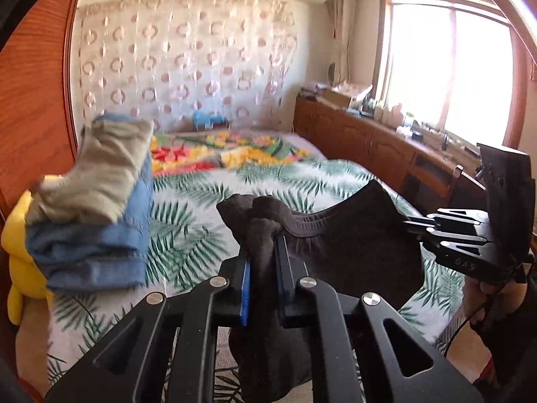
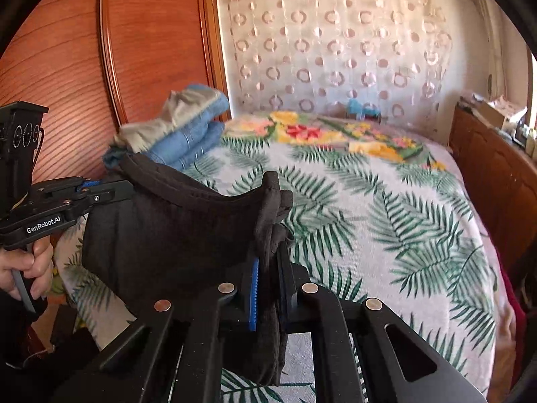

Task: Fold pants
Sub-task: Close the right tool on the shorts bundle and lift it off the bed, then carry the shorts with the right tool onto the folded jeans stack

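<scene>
Dark brown pants hang in the air above the bed, stretched by the waistband between both grippers. My left gripper is shut on one bunched end of the waistband; it also shows in the right wrist view at the left, held by a hand. My right gripper is shut on the other end of the pants; it shows in the left wrist view at the right. The legs hang below and are mostly hidden.
The bed has a palm-leaf cover and a floral blanket at the far end. A stack of folded blue and beige clothes lies at the bed's left by a wooden headboard. A yellow plush sits beside it. A wooden cabinet runs along the right.
</scene>
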`<move>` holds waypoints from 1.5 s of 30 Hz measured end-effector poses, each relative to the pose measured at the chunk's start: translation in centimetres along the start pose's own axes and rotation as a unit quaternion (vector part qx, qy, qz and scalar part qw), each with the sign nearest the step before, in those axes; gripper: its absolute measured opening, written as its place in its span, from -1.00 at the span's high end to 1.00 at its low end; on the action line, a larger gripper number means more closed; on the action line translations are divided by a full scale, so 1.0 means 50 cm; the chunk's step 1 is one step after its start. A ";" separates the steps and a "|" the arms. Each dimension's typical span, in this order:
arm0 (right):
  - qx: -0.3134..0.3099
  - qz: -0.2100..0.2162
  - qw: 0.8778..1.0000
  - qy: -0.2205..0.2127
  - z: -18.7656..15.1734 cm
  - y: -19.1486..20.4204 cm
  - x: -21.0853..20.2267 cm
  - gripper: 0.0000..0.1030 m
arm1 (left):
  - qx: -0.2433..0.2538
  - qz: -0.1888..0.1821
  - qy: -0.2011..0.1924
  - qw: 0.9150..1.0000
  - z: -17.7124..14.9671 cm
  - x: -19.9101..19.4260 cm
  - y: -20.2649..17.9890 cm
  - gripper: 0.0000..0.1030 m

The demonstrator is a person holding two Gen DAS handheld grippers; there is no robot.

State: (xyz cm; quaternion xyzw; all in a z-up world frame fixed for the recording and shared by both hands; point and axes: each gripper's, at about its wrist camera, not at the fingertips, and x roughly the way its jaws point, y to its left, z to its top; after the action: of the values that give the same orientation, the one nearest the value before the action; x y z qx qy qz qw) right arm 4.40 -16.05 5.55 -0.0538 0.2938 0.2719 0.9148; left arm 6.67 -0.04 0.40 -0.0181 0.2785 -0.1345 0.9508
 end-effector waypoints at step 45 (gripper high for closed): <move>-0.137 0.065 0.985 -0.083 0.306 -0.021 0.310 0.83 | -0.042 0.114 -0.089 0.989 0.163 0.022 0.254 0.76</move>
State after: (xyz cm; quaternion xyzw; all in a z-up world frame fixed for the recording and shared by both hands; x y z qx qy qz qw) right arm 23.27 -5.79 9.27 -0.1368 0.1793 0.3722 0.9003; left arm 15.05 11.57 5.33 -0.0383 0.1987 -0.0108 0.9793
